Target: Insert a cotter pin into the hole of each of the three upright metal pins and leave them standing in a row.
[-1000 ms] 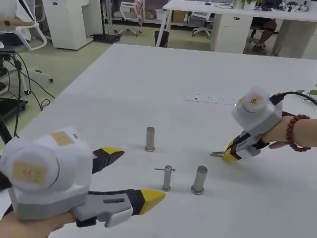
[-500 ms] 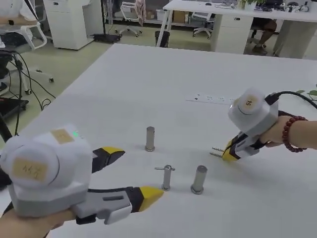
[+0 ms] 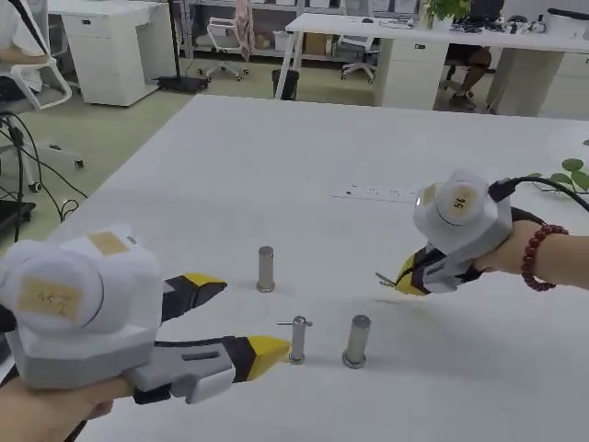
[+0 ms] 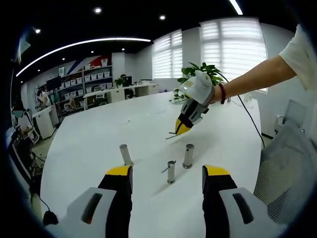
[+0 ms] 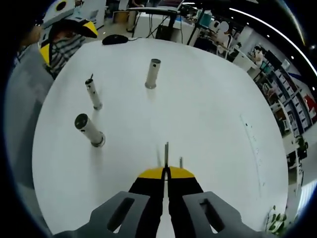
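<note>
Right gripper view, right tool point(image 5: 166, 172): the jaws are pressed together on a cotter pin point(image 5: 166, 153), which sticks straight out ahead of the tips. It is pinched by its rear end, as I judge so that the free end can be led into a hole.
Carry height: in the head view the right tool point(image 3: 403, 280) holds the cotter pin point(image 3: 385, 277) clear of the worktop point(image 3: 276, 166) and roughly level, apparently so it can meet a cross hole side-on.
Nearest bare pin point(image 5: 89, 129): it stands ahead and to the left of the right tool's tips, well apart from them, with nothing through it.
Fitted pin point(image 5: 92, 94): it stands just beyond the nearest bare pin as seen from those tips, with a seated cotter point(image 3: 294, 322) crossing its top.
Far bare pin point(image 5: 152, 73): it is the farthest ahead of the tips, and the open hole near its top shows toward this tool.
Left tool point(image 3: 237, 318): the jaws are spread and hold nothing. It hovers low with the fitted pin point(image 3: 297, 339) just off its nearer tip, likely placed there to steady a pin.
Layout: the three pins stand apart in a loose triangle rather than in a line.
Progress: one of three is fitted; by my reckoning two insertions and the lining-up remain.
</note>
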A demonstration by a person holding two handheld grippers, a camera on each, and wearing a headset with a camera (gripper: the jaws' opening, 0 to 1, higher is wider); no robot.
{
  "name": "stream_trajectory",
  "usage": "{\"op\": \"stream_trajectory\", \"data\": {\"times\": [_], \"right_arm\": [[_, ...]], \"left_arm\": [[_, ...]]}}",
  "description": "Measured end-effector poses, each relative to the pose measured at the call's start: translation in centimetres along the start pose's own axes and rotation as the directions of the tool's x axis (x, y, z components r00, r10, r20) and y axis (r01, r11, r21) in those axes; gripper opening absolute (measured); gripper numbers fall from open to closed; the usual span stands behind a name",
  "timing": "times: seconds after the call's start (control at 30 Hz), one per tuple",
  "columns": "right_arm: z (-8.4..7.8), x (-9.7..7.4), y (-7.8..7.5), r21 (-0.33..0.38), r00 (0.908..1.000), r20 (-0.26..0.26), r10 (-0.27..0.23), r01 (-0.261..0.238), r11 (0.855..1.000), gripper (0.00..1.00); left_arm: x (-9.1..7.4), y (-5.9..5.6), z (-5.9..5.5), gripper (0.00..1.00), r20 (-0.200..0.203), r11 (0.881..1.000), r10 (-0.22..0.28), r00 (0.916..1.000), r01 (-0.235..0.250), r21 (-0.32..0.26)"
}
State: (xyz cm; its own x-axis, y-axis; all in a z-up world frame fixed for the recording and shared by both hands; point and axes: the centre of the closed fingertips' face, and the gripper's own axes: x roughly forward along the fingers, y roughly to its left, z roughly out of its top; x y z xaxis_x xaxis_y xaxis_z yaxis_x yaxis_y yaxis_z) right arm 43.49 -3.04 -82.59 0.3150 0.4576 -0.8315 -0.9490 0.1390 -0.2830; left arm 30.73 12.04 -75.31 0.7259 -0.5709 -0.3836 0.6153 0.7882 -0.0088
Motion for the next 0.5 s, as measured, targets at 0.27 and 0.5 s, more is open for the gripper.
{"op": "stream_trajectory", "data": {"times": [0.27,0.5], "right_arm": [[2.2,-2.4,0.0,-0.048,0.9939,0.089,-0.065,0.069,0.996,0.02],[4.4,-4.3,1.5,-0.131,0.9831,0.154,-0.098,0.119,0.984,0.02]], "left_arm": [[1.0,-0.5,1.0,0.47,-0.015,0.999,-0.042,0.999,0.042,-0.023],[2.0,-1.2,1.7,0.41,-0.028,0.994,-0.09,0.9955,0.088,-0.062]]}}
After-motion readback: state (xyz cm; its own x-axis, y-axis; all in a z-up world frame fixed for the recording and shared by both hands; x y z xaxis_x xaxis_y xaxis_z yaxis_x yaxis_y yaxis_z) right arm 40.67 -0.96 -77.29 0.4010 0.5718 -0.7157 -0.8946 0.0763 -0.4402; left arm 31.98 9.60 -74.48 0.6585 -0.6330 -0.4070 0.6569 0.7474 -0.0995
